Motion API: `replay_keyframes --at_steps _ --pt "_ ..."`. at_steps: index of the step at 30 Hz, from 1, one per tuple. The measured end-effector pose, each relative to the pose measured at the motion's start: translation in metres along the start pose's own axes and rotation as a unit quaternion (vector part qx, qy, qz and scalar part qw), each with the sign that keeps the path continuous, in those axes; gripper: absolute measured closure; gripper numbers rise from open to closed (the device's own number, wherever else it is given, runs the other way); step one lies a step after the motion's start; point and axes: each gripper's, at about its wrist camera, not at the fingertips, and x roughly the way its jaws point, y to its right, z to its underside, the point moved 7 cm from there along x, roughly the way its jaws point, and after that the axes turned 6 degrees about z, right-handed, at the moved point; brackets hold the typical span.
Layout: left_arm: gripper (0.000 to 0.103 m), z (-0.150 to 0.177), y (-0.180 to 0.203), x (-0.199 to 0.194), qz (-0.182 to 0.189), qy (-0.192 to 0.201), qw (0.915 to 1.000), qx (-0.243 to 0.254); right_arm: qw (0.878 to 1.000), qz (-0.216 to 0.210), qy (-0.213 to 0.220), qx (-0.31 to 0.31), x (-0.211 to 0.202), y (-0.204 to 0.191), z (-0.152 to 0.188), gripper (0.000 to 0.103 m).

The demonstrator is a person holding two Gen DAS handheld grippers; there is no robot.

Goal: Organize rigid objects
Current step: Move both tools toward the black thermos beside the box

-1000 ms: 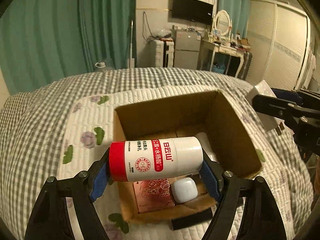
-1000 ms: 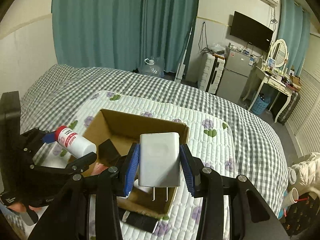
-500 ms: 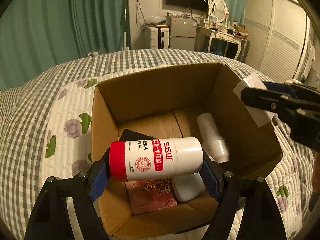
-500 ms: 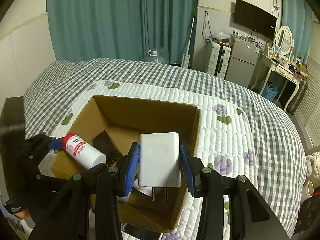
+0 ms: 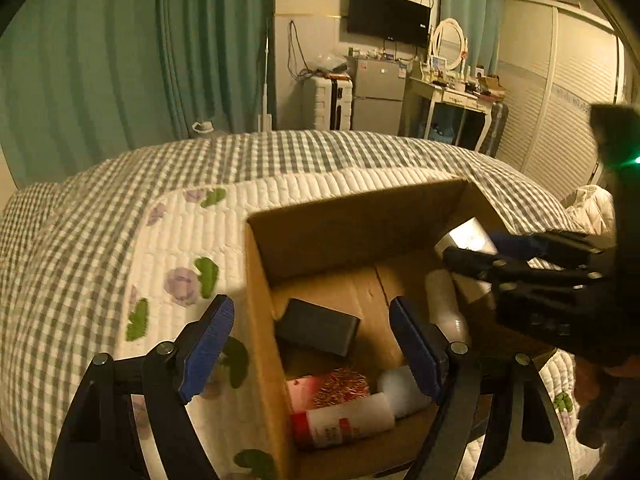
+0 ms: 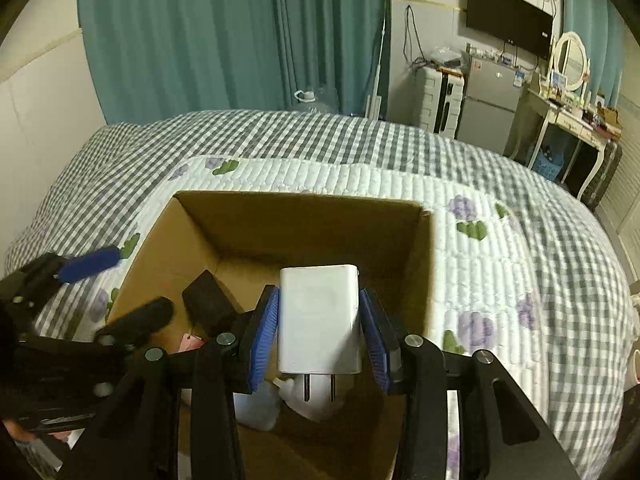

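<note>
Right claw [image 6: 319, 334]: clamped on the white charger [image 6: 319, 320], prongs pointing back at the camera, hanging inside the mouth of the cardboard box [image 6: 424, 264].
Left claw [image 5: 310, 346]: wide and empty, straddling the box's near left wall.
Red-capped bottle [image 5: 342, 424]: lying on its side at the near end of the box floor, right under the left claw.
Box contents: a black case [image 5: 318, 330], a pink packet [image 5: 310, 390] and white containers [image 5: 446, 308] share the floor.
Box: it sits on the quilted bed [image 5: 184, 240].
Step in hand: bottle is in, charger is on its way in.
Next move: lower the charger to a bare patch near the right wall, then part the pads and lift clear of the left claw.
</note>
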Motion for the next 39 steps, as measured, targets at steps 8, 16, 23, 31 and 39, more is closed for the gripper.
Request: replay_keyframes --at_steps 8,16,23,31,39 --pt "0.021 -0.002 -0.019 -0.014 -0.014 0.009 0.9999 -0.002 1.000 -0.002 -0.011 0.016 0.019 -0.012 -0.004 0.051" --pt "0.019 0.007 -0.023 -0.033 -0.024 -0.001 0.9997 -0.009 0.999 0.016 0.016 -0.029 -0.025 -0.011 0.006 0.039" --pt "0.019 0.034 -0.010 -0.061 -0.029 -0.015 0.9995 0.000 0.998 -0.004 0.026 -0.049 -0.079 -0.011 0.034 0.036" --pt "0.019 0.071 0.003 -0.082 -0.041 -0.045 0.9981 -0.002 0.997 -0.020 0.000 -0.078 -0.104 -0.021 0.085 0.036" --pt "0.019 0.103 0.000 -0.085 -0.064 -0.069 0.9951 -0.030 0.991 -0.033 -0.034 -0.127 -0.097 -0.042 0.129 0.036"
